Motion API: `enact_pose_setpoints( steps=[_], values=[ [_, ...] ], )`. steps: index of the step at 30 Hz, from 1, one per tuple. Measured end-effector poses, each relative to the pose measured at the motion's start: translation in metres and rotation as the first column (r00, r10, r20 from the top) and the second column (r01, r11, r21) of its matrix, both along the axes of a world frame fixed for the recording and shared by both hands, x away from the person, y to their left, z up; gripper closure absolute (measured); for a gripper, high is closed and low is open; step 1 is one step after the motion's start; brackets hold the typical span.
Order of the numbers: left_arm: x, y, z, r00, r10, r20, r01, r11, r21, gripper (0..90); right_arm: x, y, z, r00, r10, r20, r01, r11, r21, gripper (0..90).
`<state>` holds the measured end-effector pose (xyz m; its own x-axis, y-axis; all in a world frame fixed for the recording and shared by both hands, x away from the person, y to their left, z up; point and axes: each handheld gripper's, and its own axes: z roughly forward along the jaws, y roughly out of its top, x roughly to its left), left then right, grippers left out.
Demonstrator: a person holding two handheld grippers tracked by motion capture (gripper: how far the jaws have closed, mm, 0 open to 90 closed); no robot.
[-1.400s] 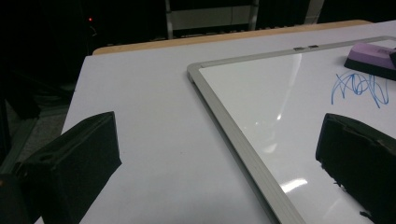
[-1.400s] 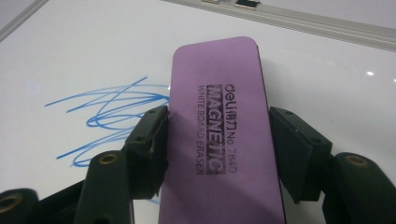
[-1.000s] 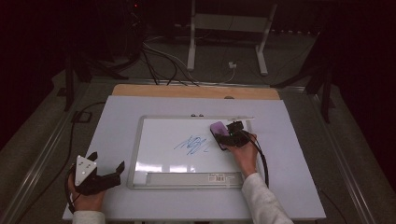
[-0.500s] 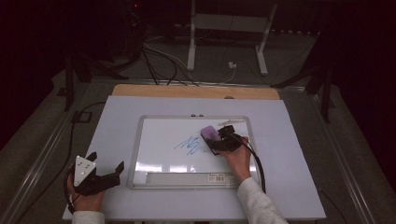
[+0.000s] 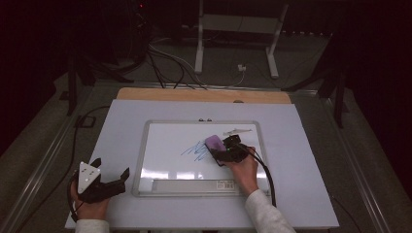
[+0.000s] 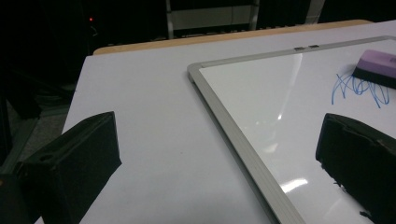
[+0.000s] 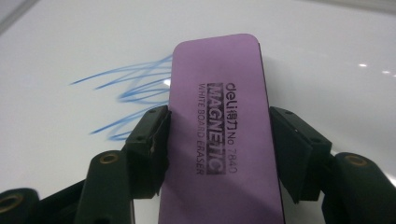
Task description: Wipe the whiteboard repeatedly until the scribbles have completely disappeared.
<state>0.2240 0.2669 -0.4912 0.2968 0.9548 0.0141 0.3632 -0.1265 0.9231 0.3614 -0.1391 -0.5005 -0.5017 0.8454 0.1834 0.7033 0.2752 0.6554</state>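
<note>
A purple whiteboard eraser [image 7: 219, 135] is clamped between the two black jaws of my right gripper [image 7: 217, 140], which is shut on it. It lies flat on the whiteboard [image 5: 170, 145] at the right end of a blue scribble [image 5: 194, 150]. In the high view the eraser [image 5: 214, 143] and right gripper [image 5: 226, 151] sit near the board's middle. My left gripper [image 5: 109, 179] rests open at the table's front left, nothing between its jaws. The left gripper view has the eraser [image 6: 376, 67] and scribble [image 6: 359, 88] far off at the right.
The whiteboard has a metal frame [image 6: 224, 121] and a tray along its front edge [image 5: 189, 185]. A marker [image 5: 238, 131] lies on the board near its far right. A cable [image 5: 265, 174] trails from the right gripper. The white table [image 5: 121, 121] surrounds the board.
My right gripper has slid left across the board with the eraser, onto the right end of the scribble. The left gripper has stayed put.
</note>
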Motion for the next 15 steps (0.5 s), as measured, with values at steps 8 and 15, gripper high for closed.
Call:
enact_pose_setpoints(
  steps=[8,15],
  values=[
    [0.000,0.001,0.000,1.0000,0.003,0.003,-0.003,1.0000,-0.003,0.6,0.007,-0.010,0.000,0.9982,-0.059,0.015,0.059,0.998,-0.022,41.0],
    [0.000,-0.001,0.000,1.0000,-0.001,-0.002,0.001,1.0000,-0.001,0.6,0.003,-0.005,0.000,0.9991,-0.043,0.003,0.043,0.999,-0.009,40.9]
  ],
)
